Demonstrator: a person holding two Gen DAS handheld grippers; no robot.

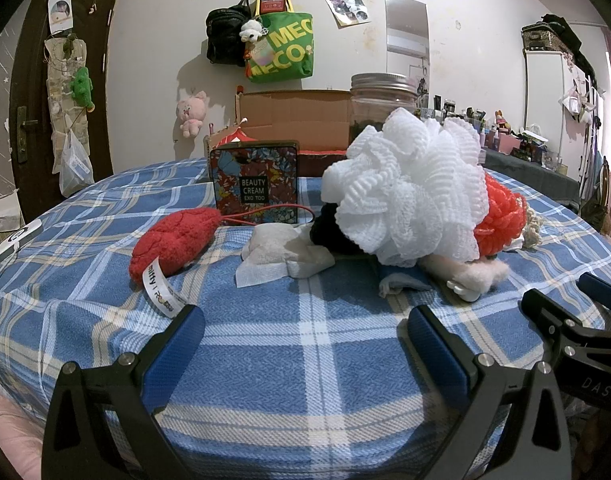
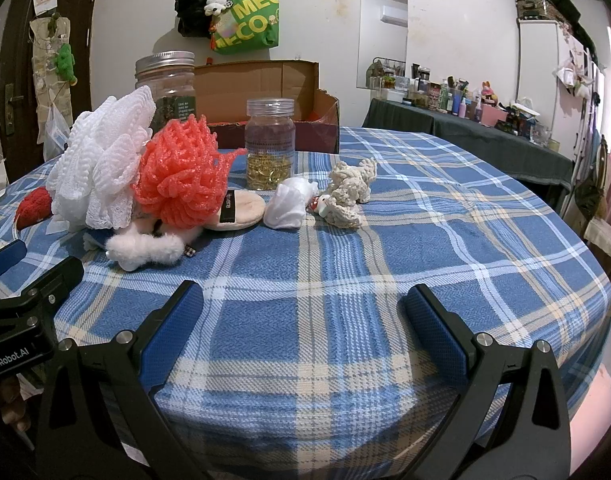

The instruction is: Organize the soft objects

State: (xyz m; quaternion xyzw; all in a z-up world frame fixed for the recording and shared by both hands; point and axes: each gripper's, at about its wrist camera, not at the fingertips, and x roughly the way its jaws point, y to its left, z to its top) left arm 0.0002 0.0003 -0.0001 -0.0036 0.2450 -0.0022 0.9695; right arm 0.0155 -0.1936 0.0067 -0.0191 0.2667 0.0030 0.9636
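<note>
A pile of soft things lies on the blue plaid cloth point(image 1: 305, 360). A white mesh bath pouf point(image 1: 409, 184) point(image 2: 101, 164) tops it, with an orange-red pouf point(image 1: 499, 216) point(image 2: 177, 176) beside it. Left of them lie a red plush lip shape point(image 1: 173, 236) and a grey-white cloth pad point(image 1: 285, 252). A fluffy white plush piece point(image 2: 145, 250), a round powder puff point(image 2: 237, 208), a white crumpled piece point(image 2: 289, 208) and a cream crochet toy point(image 2: 349, 192) lie nearby. My left gripper point(image 1: 305, 332) is open, short of the pile. My right gripper point(image 2: 303, 312) is open over bare cloth.
A floral "Beauty Cream" tin point(image 1: 255, 182) stands behind the red plush. An open cardboard box point(image 2: 265, 92), a large metal-lidded jar point(image 2: 165, 84) and a smaller clear jar point(image 2: 270, 144) stand at the back. A cluttered dark side table point(image 2: 465, 120) is at right.
</note>
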